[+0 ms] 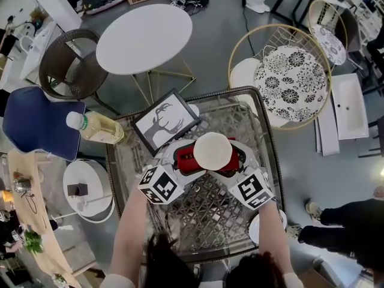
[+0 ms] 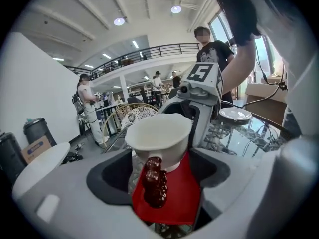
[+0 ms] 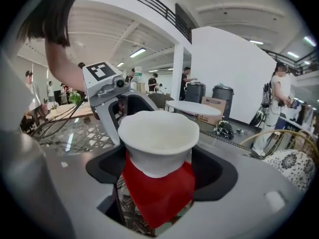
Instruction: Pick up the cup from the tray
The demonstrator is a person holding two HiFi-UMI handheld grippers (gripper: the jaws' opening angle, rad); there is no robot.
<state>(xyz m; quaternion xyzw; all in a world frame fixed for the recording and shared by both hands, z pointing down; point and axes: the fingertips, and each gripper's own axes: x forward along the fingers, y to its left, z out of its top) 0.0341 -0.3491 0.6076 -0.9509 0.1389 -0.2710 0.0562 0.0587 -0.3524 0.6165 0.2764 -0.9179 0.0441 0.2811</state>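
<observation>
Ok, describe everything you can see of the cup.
The cup is white and glazed-looking, with a wide, slightly wavy rim tapering to a narrower base. It stands upright on the red tray and touches nothing else. The left claw and right claw hold the tray's ends, not the cup.

Two hand-held grippers angle inward, forearms (image 1: pixel 129 233) extended.
The left gripper (image 1: pixel 180 168) and right gripper (image 1: pixel 237 167) clamp opposite edges of one red tray (image 1: pixel 183 158).
</observation>
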